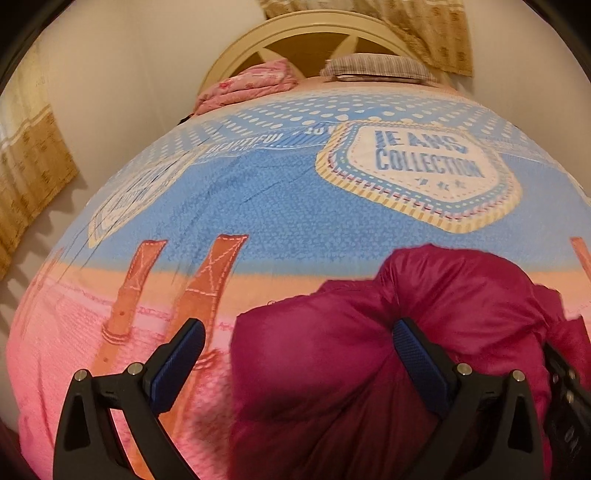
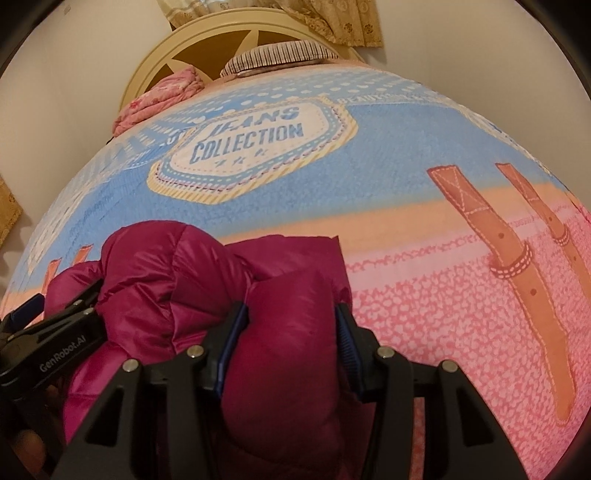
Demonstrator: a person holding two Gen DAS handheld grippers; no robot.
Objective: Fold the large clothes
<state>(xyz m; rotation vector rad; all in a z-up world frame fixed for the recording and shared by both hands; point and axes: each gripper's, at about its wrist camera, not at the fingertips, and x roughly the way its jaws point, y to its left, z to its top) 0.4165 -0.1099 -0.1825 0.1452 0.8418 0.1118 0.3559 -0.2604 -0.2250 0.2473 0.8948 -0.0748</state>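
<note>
A magenta puffy jacket (image 1: 369, 332) lies bunched on the bed's near part. In the left wrist view my left gripper (image 1: 297, 343) stands wide open. Its right finger (image 1: 417, 354) rests against the jacket and its left finger (image 1: 184, 350) hangs over bare sheet, clear of the cloth. In the right wrist view my right gripper (image 2: 290, 332) is shut on a thick fold of the jacket (image 2: 288, 354), which fills the gap between both blue pads. The left gripper (image 2: 55, 302) shows at that view's left edge, lying against the jacket's other side.
The bed has a printed sheet (image 1: 295, 206), blue farther off and pink nearer, with a "JEANS COLLECTION" badge (image 2: 251, 144). A striped pillow (image 1: 376, 68) and a pink folded blanket (image 1: 251, 86) lie by the cream headboard (image 1: 317, 33). Curtains (image 1: 33, 177) hang on the left.
</note>
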